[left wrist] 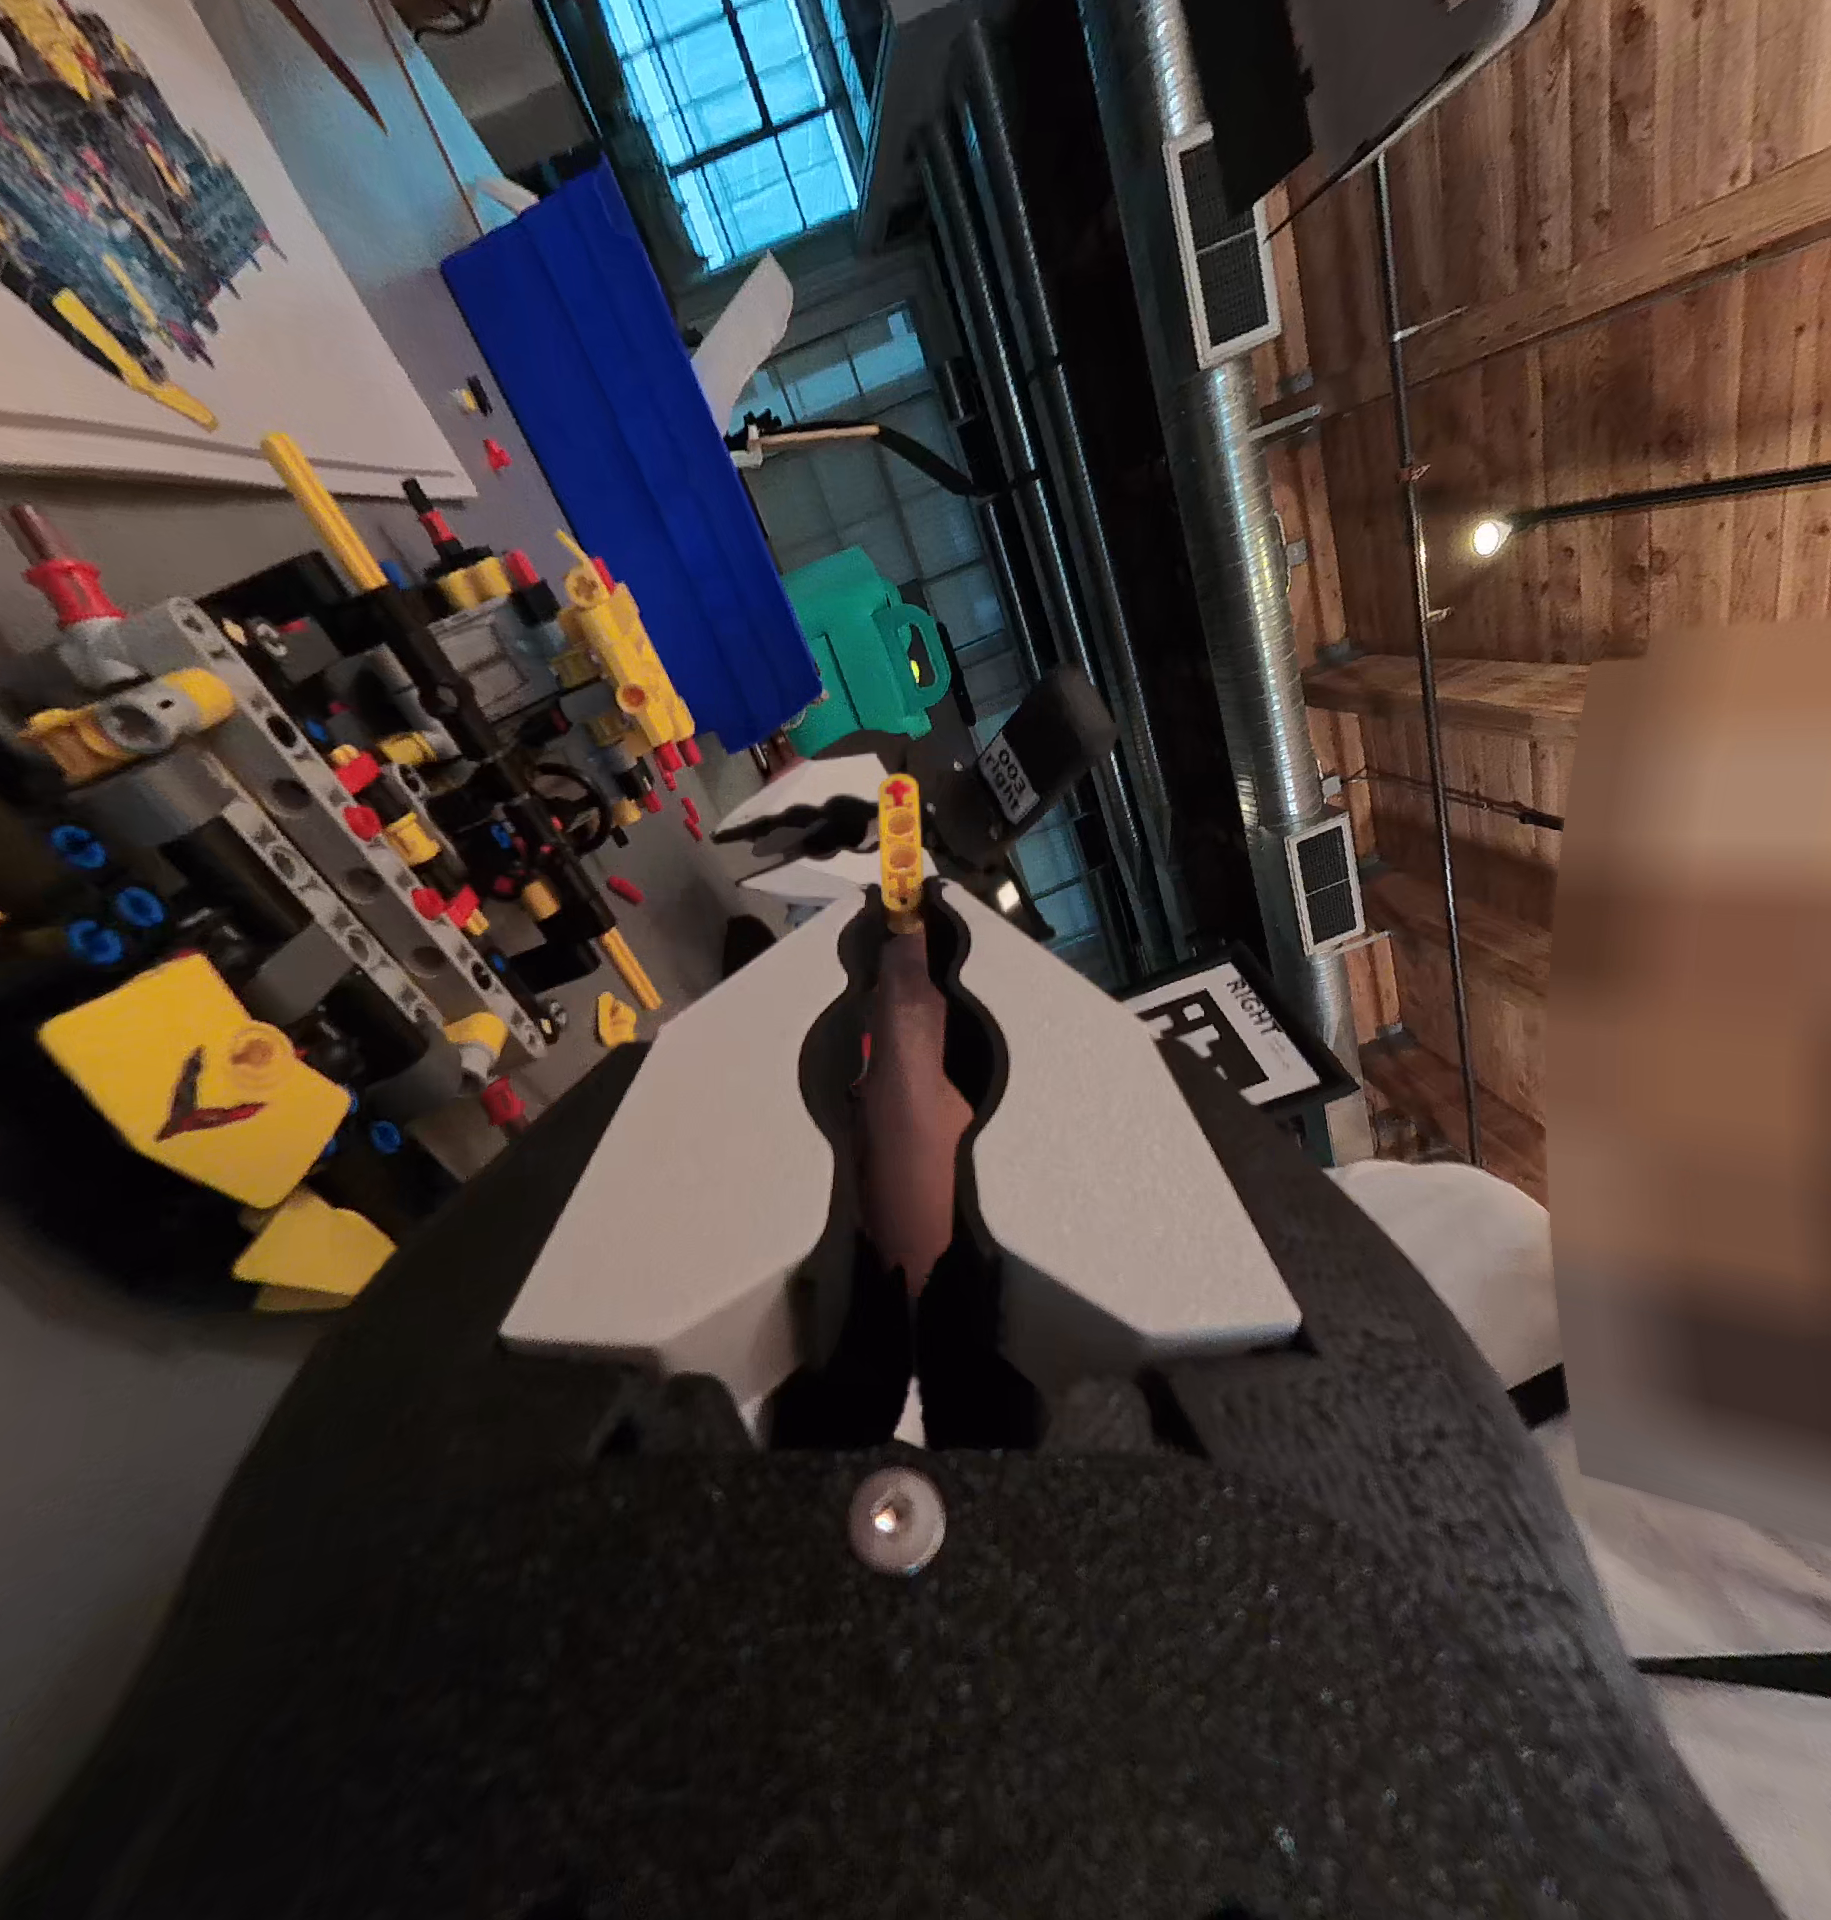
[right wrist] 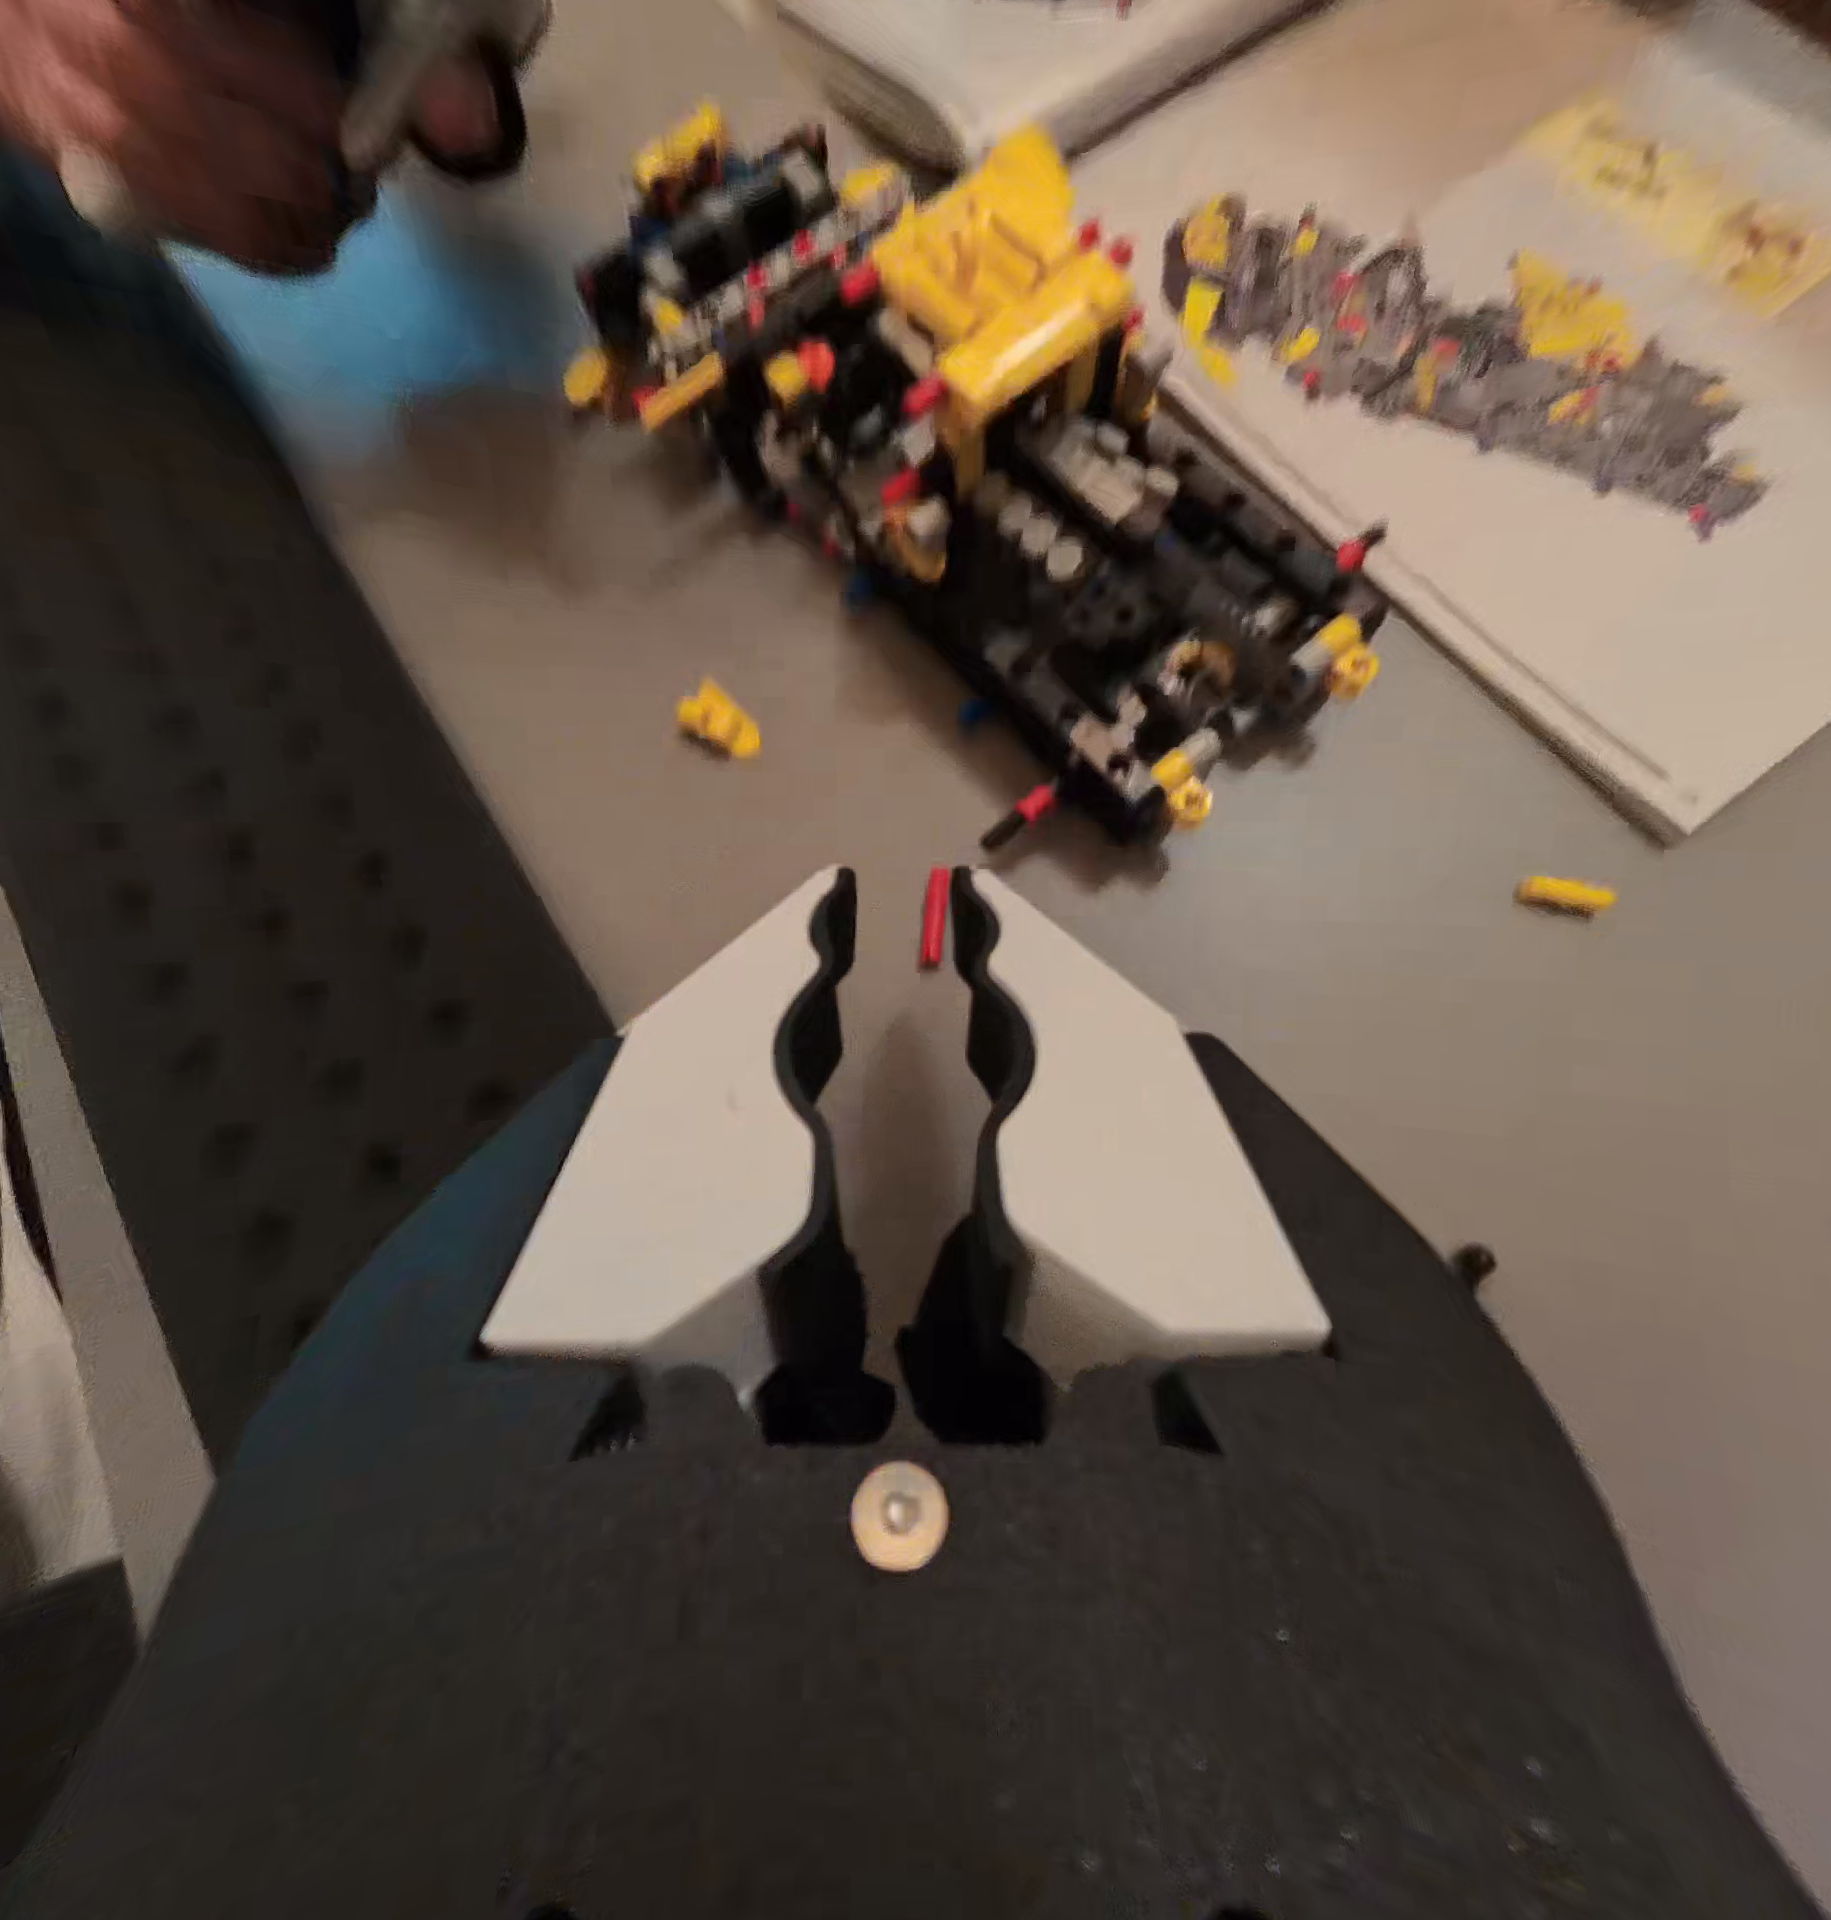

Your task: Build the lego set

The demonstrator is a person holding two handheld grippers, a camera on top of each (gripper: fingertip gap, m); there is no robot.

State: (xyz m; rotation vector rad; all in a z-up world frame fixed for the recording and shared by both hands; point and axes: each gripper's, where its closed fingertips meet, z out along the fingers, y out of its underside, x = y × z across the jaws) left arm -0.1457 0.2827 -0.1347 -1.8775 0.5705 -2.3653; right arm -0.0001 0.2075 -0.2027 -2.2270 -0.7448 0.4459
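- Grey tabletop [right wrist: 599, 623] under a wood-plank ceiling [left wrist: 1617, 364] carries the half-built yellow-and-black Lego vehicle [right wrist: 952, 457], beside an open instruction booklet [right wrist: 1513, 499].
- Left gripper [left wrist: 903, 914] pinches a yellow Technic beam [left wrist: 898, 844].
- Right gripper [right wrist: 903, 883] is spread, a red pin [right wrist: 934, 916] against one fingertip.

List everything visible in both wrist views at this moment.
Model: one, black, yellow and red, on the grey table.
Instruction book: one, white, open beside the model.
Loose pieces: several, yellow and red, scattered near the model.
Blue board: one, behind the model.
Green object: one, past the board.
Yellow beam: one, with a red pin, in the left gripper.
Red pin: one, at the right gripper fingertip; grip unclear.
Hand: one, blurred, upper left.
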